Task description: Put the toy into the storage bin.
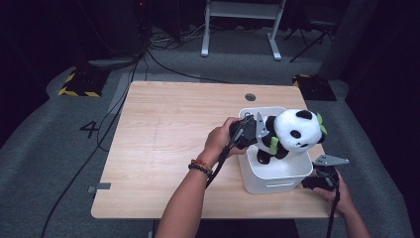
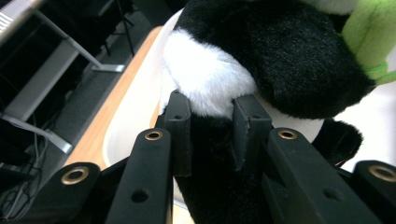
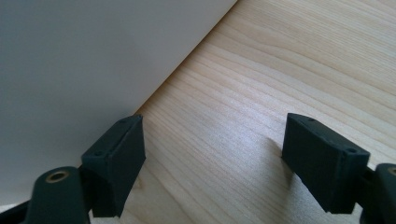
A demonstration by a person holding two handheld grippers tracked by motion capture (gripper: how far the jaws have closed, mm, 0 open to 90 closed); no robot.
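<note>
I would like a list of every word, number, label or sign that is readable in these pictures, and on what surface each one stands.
"4" – a dark numeral on the grey floor left of the wooden table.
No readable writing on the white bin, the panda plush or the grippers.
The yellow-and-black hazard stripes on the floor are a pattern, not text.
</note>
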